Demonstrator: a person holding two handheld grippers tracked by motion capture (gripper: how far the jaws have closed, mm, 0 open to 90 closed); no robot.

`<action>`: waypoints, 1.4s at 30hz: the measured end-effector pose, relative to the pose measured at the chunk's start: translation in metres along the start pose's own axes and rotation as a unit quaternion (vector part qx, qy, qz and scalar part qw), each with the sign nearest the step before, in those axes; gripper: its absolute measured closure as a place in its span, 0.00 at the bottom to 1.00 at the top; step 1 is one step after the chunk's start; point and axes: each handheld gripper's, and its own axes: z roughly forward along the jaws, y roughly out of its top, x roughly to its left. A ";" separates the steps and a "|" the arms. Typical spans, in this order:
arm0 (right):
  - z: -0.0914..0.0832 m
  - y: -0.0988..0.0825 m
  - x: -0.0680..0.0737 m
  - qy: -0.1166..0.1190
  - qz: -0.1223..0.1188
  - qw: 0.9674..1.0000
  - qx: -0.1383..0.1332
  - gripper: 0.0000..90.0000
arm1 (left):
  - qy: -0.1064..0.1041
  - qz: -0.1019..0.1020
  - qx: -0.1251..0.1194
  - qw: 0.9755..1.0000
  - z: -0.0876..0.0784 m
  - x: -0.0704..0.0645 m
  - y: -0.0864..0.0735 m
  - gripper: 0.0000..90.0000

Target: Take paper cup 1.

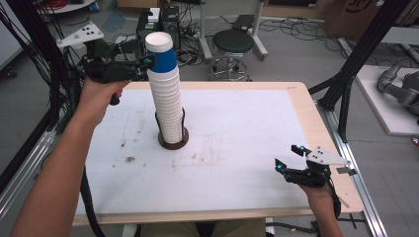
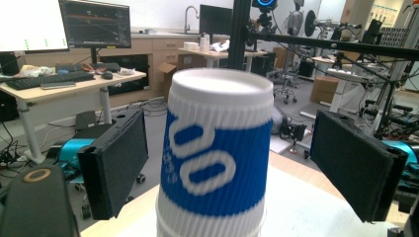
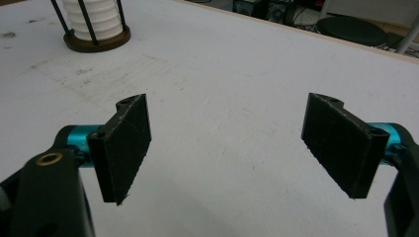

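- Left claw [image 1: 146, 63] hung level with the top of the cup stack [image 1: 167, 106], spread wide, one jaw on either side of the blue-banded top cup [image 2: 216, 158], neither touching it.
- That stack stood leaning slightly in a round brown holder [image 1: 173, 143] on the desk [image 1: 237, 128].
- Right claw [image 1: 288, 158] rested low over the desk, well apart from the stack toward the near right corner, jaws spread and holding nothing.
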 end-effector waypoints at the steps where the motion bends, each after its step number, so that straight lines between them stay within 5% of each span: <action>1: 0.000 0.000 0.000 0.000 0.000 1.000 0.000 0.22 | 0.002 -0.001 0.002 1.000 0.003 0.000 0.001 0.16; 19: 0.001 0.000 -0.001 0.004 0.002 1.000 0.001 0.22 | 0.003 -0.024 0.031 0.999 0.030 0.004 0.001 0.17; 29: 0.001 -0.001 -0.001 0.004 0.003 1.000 0.002 0.22 | 0.001 -0.007 0.040 0.999 0.035 0.001 0.012 0.31; 42: 0.000 -0.001 -0.001 0.005 0.005 1.000 0.002 0.22 | -0.002 -0.002 -0.007 1.000 0.024 -0.006 0.042 0.32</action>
